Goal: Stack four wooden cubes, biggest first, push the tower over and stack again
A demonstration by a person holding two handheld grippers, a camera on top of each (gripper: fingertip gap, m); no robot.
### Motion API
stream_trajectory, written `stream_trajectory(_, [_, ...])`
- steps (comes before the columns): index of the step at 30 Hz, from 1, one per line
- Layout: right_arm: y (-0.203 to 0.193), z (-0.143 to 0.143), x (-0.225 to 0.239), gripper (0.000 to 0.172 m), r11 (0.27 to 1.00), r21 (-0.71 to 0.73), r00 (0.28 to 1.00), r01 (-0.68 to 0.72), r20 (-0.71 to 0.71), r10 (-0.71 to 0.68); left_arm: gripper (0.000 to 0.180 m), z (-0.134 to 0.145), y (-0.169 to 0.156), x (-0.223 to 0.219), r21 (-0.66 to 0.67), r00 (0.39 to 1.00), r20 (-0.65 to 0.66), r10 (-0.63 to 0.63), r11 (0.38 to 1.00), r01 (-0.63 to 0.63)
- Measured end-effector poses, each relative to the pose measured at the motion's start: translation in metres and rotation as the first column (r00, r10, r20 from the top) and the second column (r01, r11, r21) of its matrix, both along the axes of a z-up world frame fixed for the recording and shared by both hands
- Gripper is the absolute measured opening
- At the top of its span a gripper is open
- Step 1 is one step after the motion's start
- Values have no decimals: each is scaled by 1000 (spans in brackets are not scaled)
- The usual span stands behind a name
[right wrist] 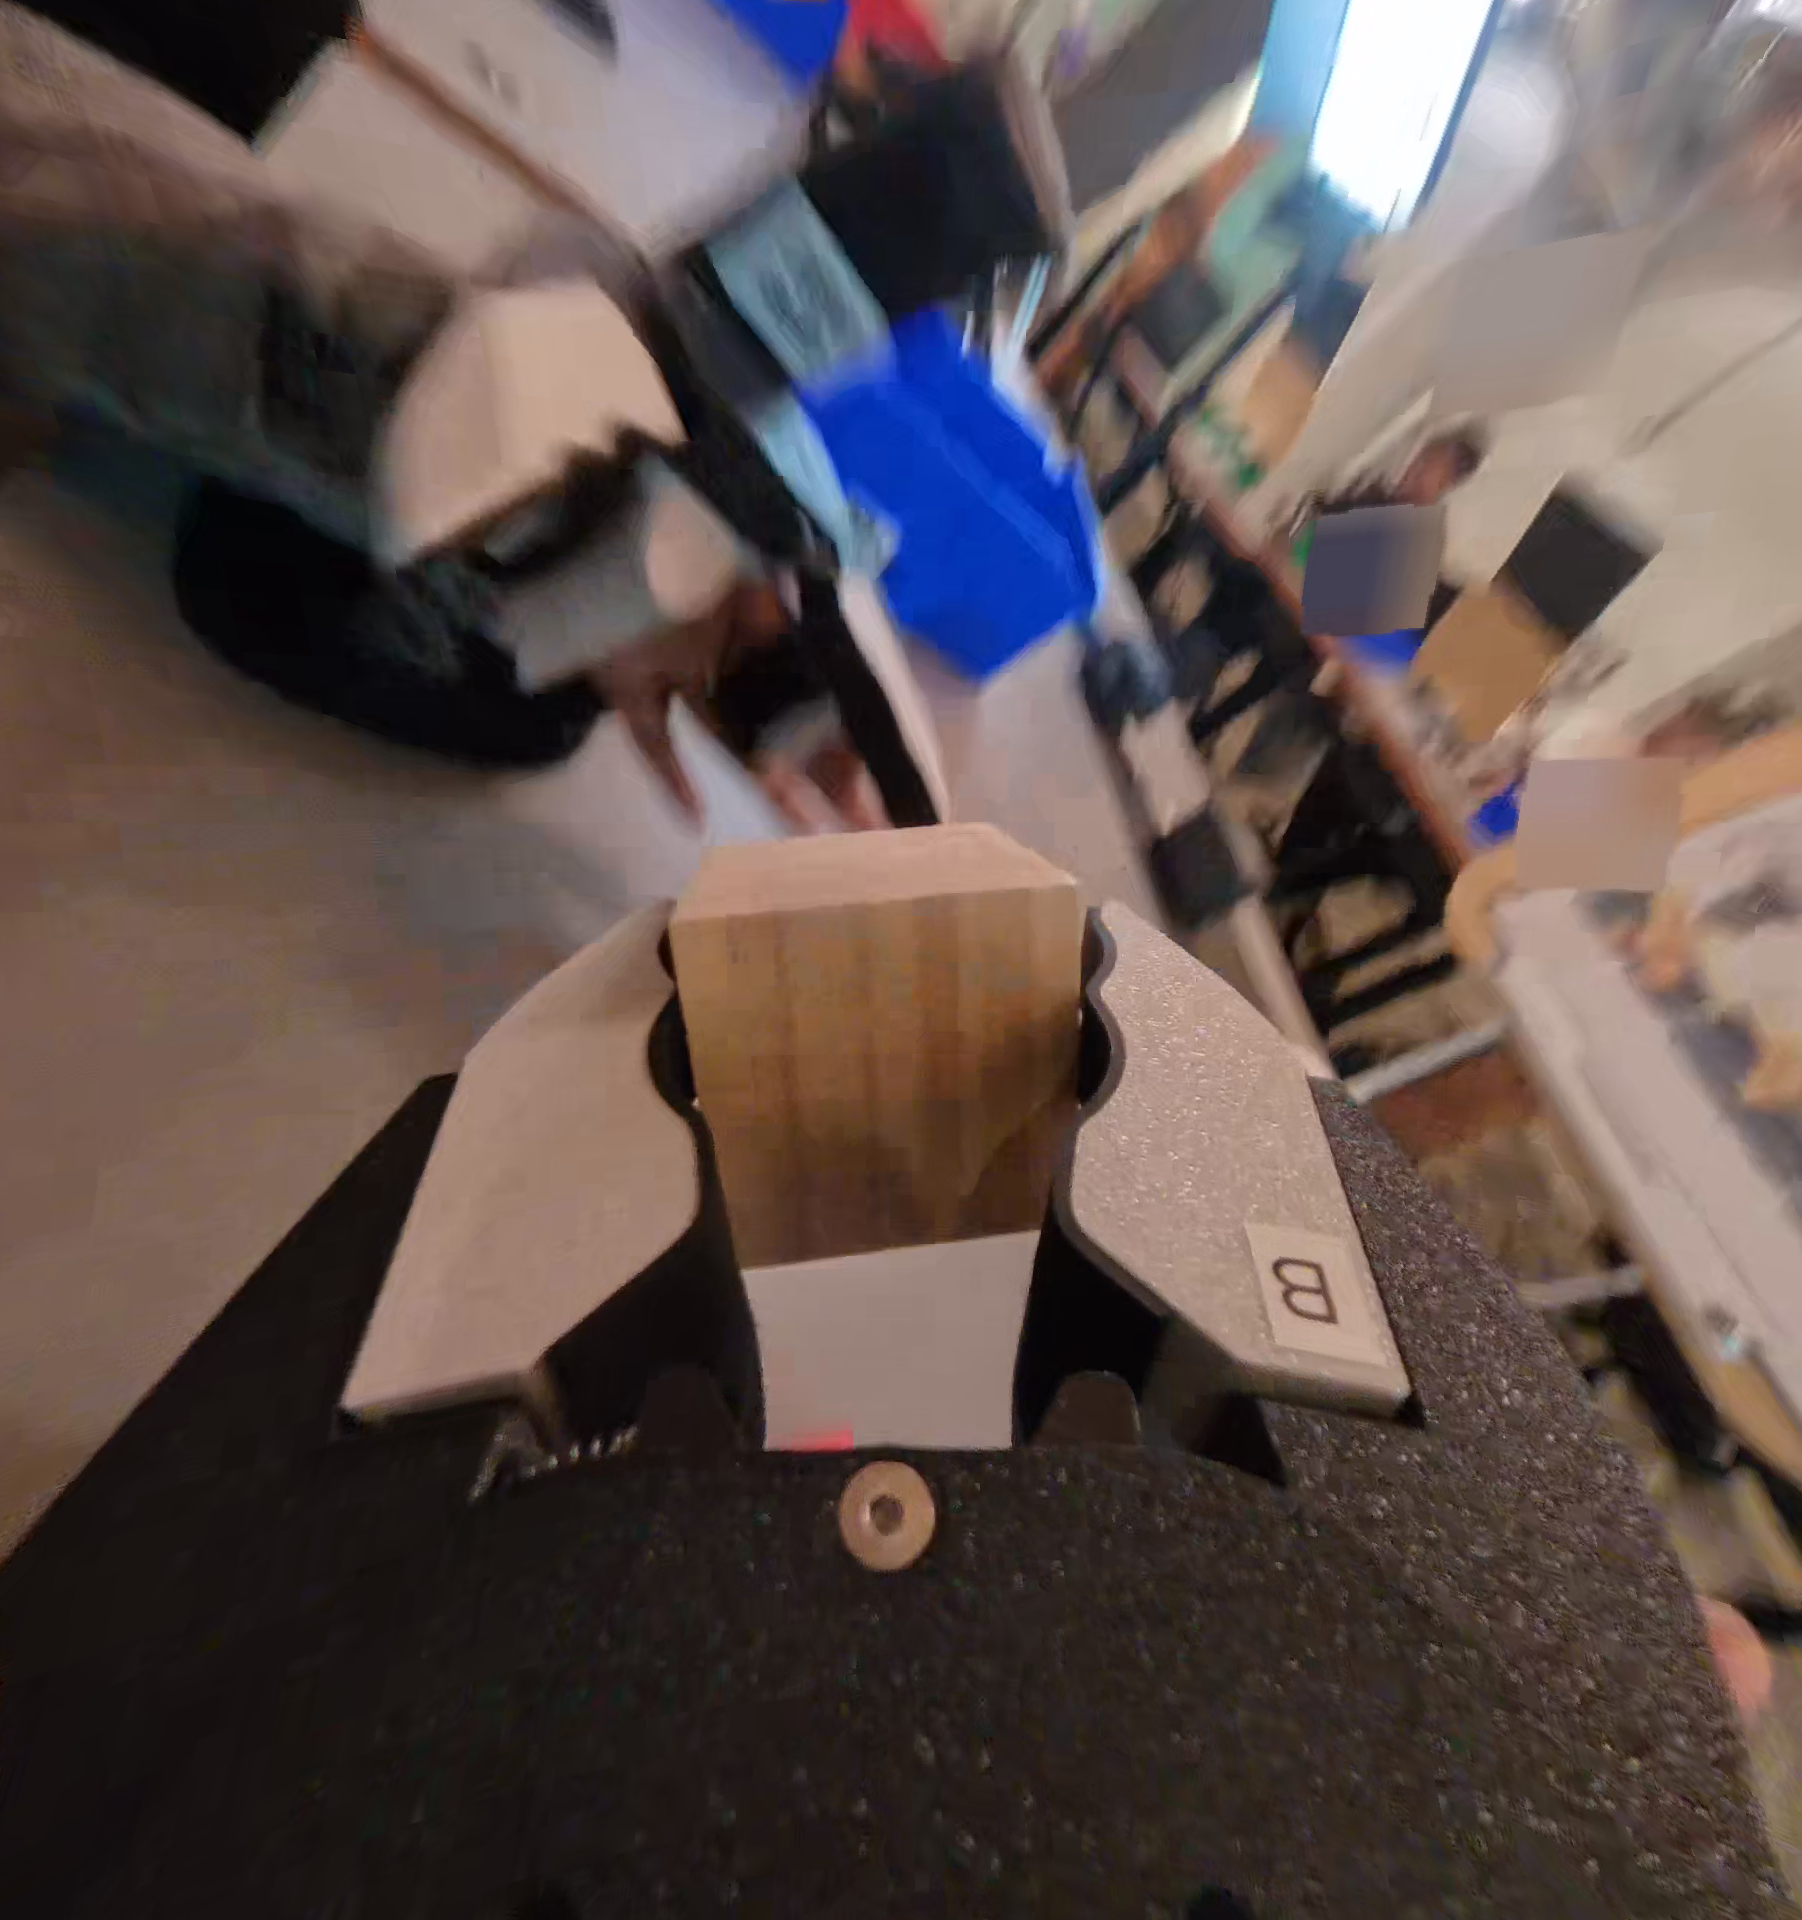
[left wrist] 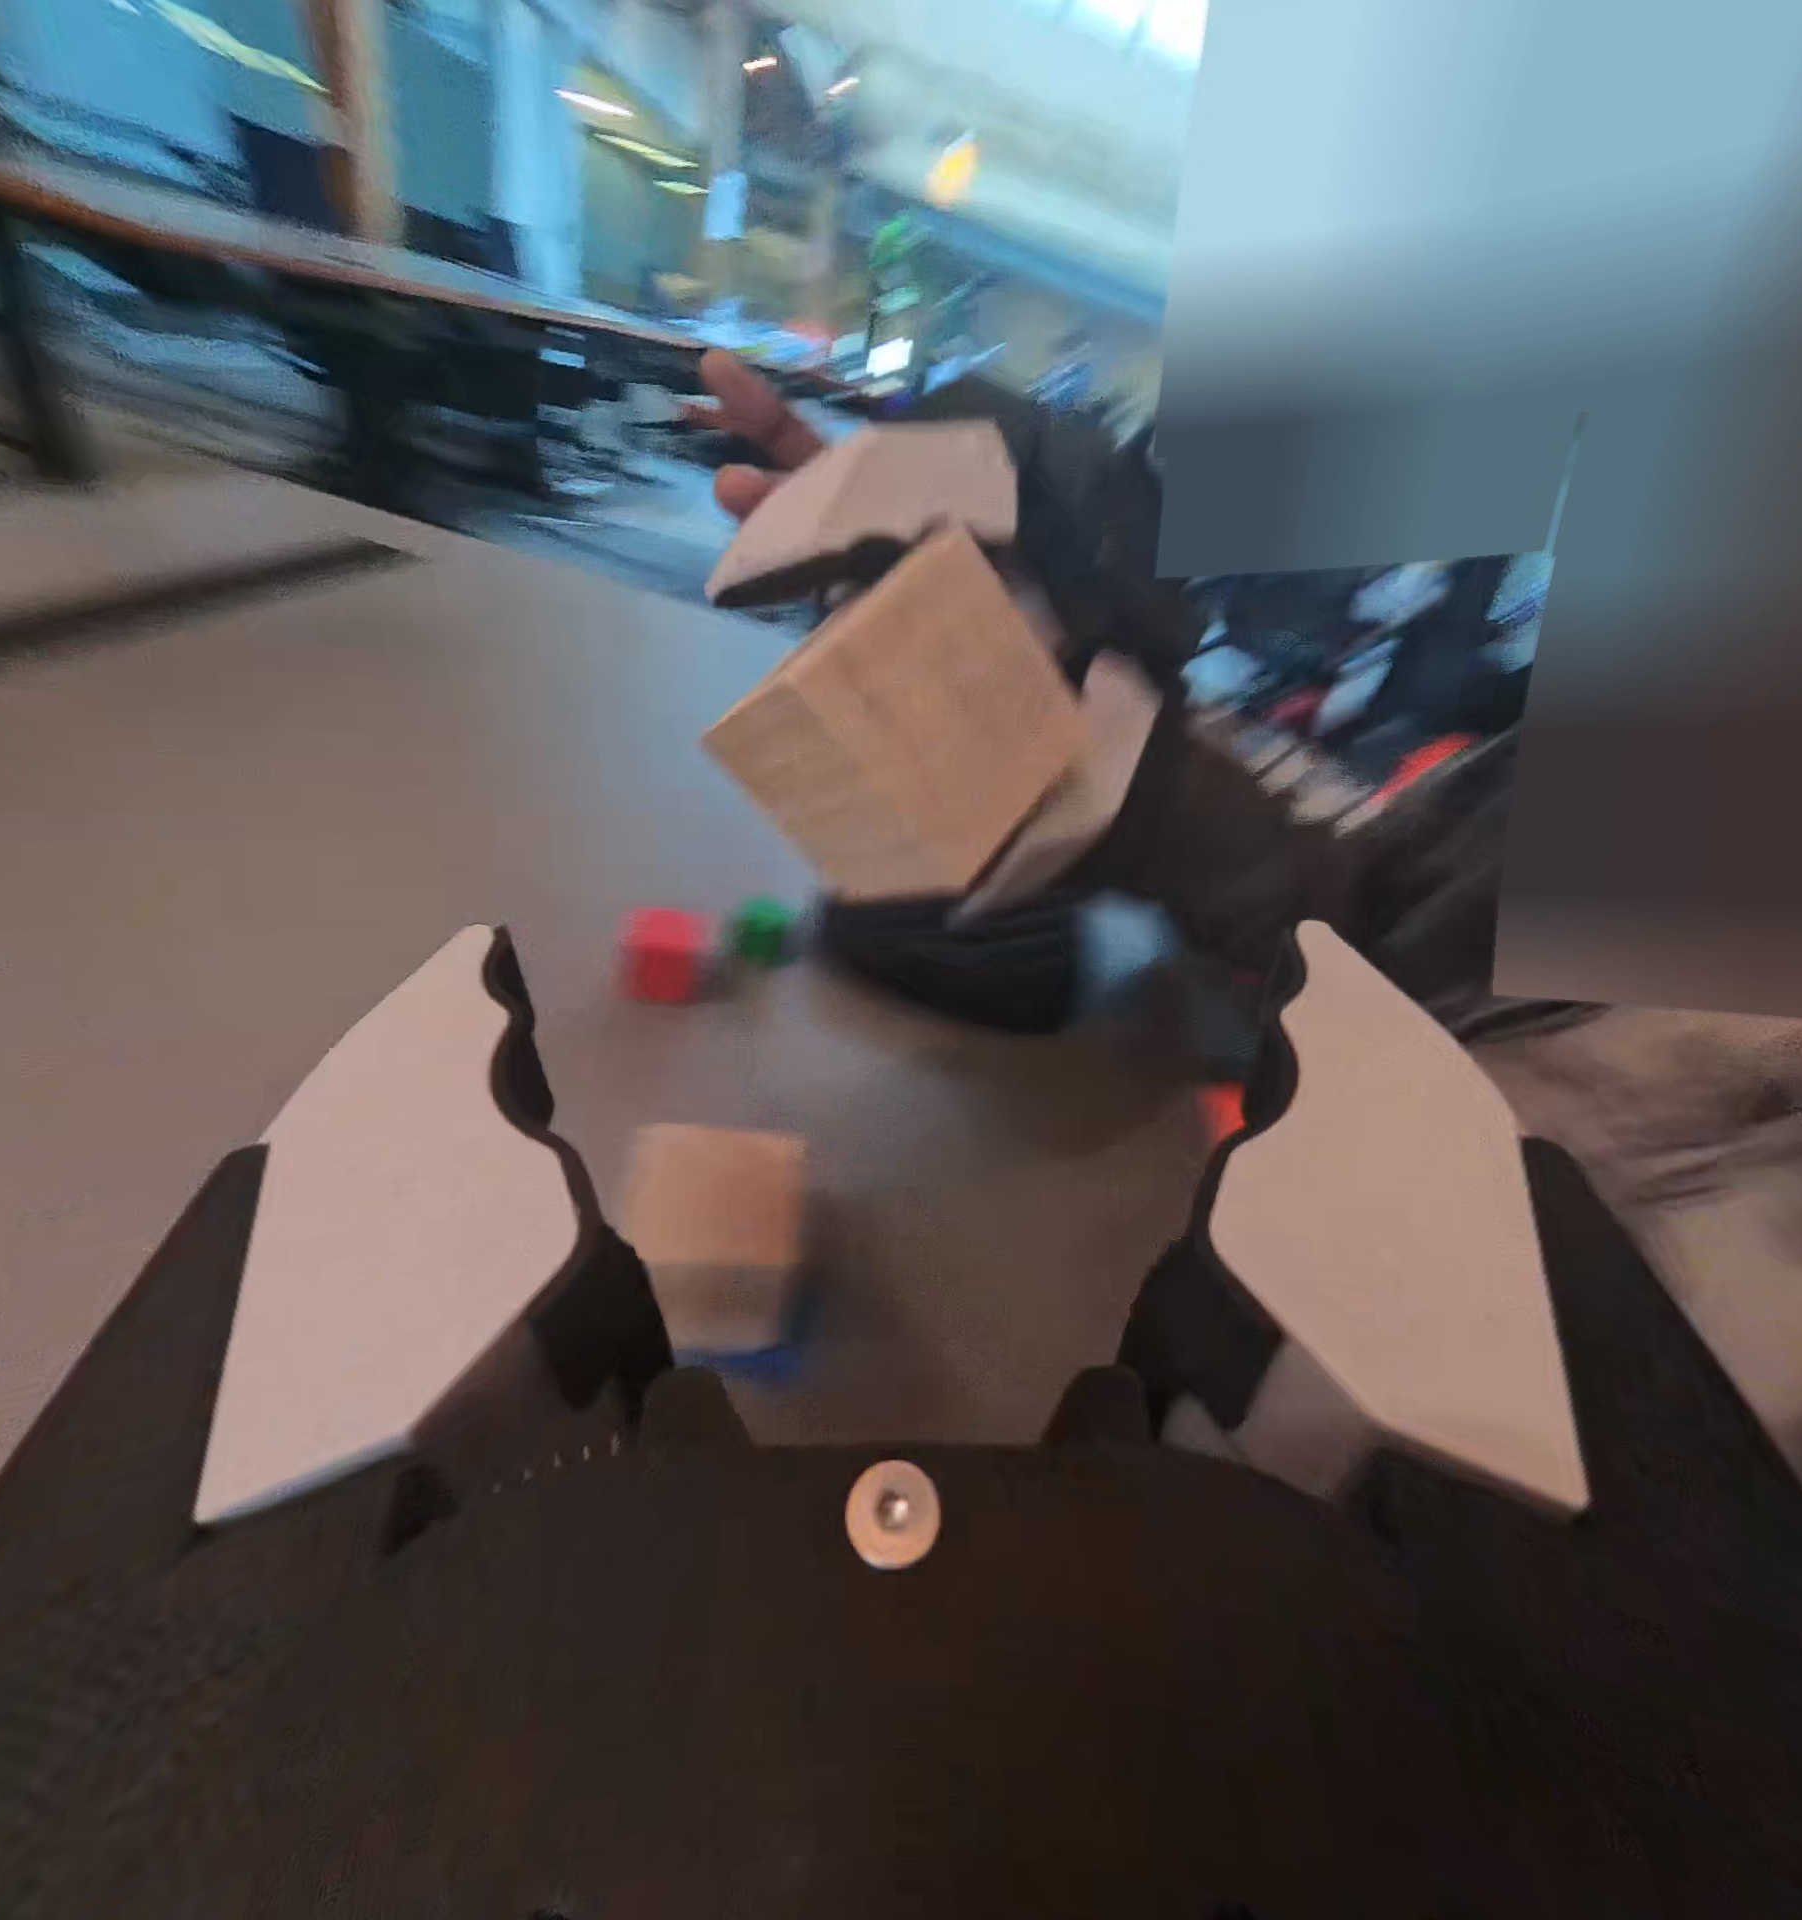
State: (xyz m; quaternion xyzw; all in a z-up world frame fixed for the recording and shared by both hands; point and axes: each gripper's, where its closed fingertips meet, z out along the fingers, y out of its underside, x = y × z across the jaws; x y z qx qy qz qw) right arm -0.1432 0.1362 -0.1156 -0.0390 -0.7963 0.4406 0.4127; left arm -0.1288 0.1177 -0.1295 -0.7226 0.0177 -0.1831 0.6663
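My right tongs (right wrist: 881, 997): clamped on a large wooden cube (right wrist: 876, 1049), pads pressed to both sides, held above the desk (right wrist: 201, 987). My left tongs (left wrist: 897, 997): spread wide, bare, over a smaller wooden cube (left wrist: 720, 1236) on the desk. Red cube (left wrist: 665, 954) and green cube (left wrist: 764, 928): side by side, farther in.

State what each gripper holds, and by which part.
The right gripper clamps a plain wooden cube by two opposite side faces. The left gripper is wide open, holding nothing; a smaller wooden cube lies below, untouched.

Black tool (right wrist: 881, 997), grey fingers (right wrist: 1198, 1122)
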Motion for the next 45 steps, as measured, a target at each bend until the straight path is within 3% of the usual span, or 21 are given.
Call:
stream_trajectory(2, [37,-17,-13,71,990,124,978,74,186,-96,132,-7,-4,-26,71,930,-307,204,979,-191])
stream_trajectory(4, [79,-40,-22,72,947,303,908,103,360,-214,132,3,-10,-29,248,862,-404,307,943,-220])
stream_trajectory(8, [157,-82,-29,72,806,591,733,44,529,-427,130,9,-12,-24,278,915,-282,289,937,-211])
stream_trajectory(12, [186,-109,-27,71,796,605,627,-15,626,-463,130,5,-15,-31,248,907,-286,308,938,-241])
stream_trajectory(22, [201,-146,-23,72,792,611,539,23,659,-524,130,5,-17,-22,239,936,-258,241,954,-180])
stream_trajectory(25, [199,-141,-27,84,815,577,536,57,671,-513,130,5,-17,-22,238,938,-252,238,955,-179])
stream_trajectory(28, [189,-115,-35,98,859,498,574,122,670,-470,130,2,-16,-23,226,937,-253,239,957,-183])
stream_trajectory(31, [142,-77,-40,99,932,340,670,123,664,-331,130,1,-15,-24,217,938,-250,240,958,-188])
stream_trajectory(34, [77,-60,-26,95,969,248,734,-7,659,-163,130,-2,-14,-23,203,940,-250,232,962,-183])
stream_trajectory(38, [4,-78,-6,82,966,183,732,-181,681,8,130,-3,-14,-24,192,941,-250,230,964,-184])
stream_trajectory(43, [-21,-117,-15,73,942,241,722,-233,692,1,130,-5,-14,-24,186,940,-251,230,965,-186])
stream_trajectory(45, [-25,-125,-13,46,934,240,713,-264,701,21,130,-7,-13,-24,177,937,-261,231,966,-189])
